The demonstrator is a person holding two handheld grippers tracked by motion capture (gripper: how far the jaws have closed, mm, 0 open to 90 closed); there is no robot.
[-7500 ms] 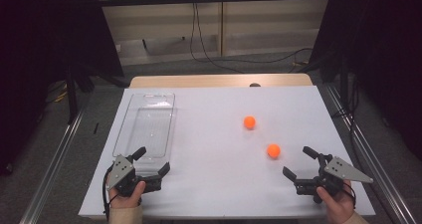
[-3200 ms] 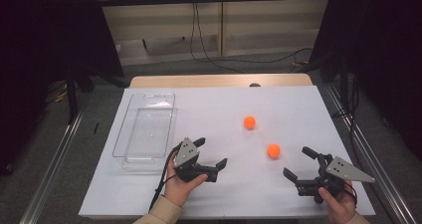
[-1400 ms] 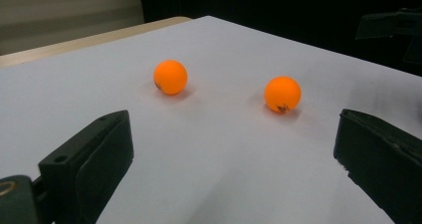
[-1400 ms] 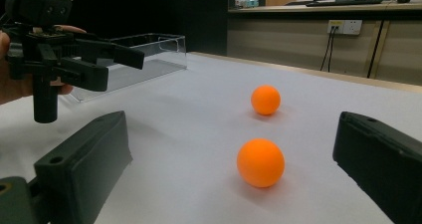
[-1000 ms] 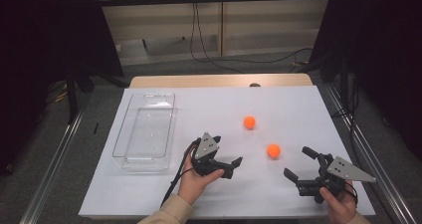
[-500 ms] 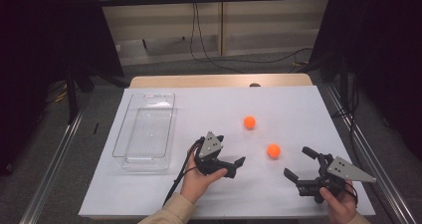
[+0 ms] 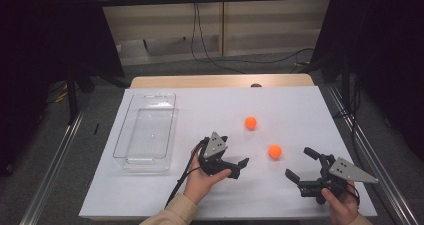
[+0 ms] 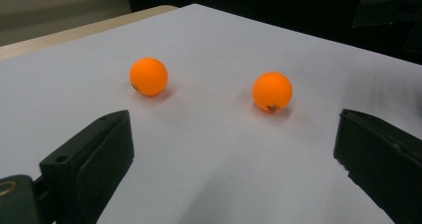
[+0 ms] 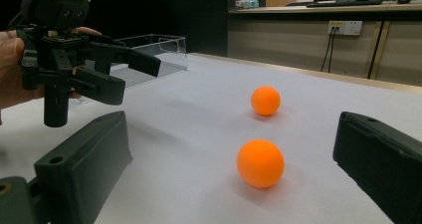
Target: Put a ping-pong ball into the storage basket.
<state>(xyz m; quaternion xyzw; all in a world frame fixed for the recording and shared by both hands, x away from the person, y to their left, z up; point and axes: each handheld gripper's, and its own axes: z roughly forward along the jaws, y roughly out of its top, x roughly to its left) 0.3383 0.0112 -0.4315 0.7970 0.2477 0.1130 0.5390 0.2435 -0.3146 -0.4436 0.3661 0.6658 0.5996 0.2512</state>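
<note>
High view, two orange balls [image 7: 250, 122], one tray [image 7: 145, 132]

Clear plastic tray [image 7: 145, 135], white table [image 7: 150, 195]

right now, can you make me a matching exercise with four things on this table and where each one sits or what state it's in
Things:
1. clear plastic tray
2. near orange ball
3. far orange ball
4. left tongs

Places or states:
a. open, aimed toward both balls
b. just ahead of the right tongs
c. farther up the white table
d. empty, at the table's left side

Pairs: 1-d, 2-b, 3-c, 4-a
</note>
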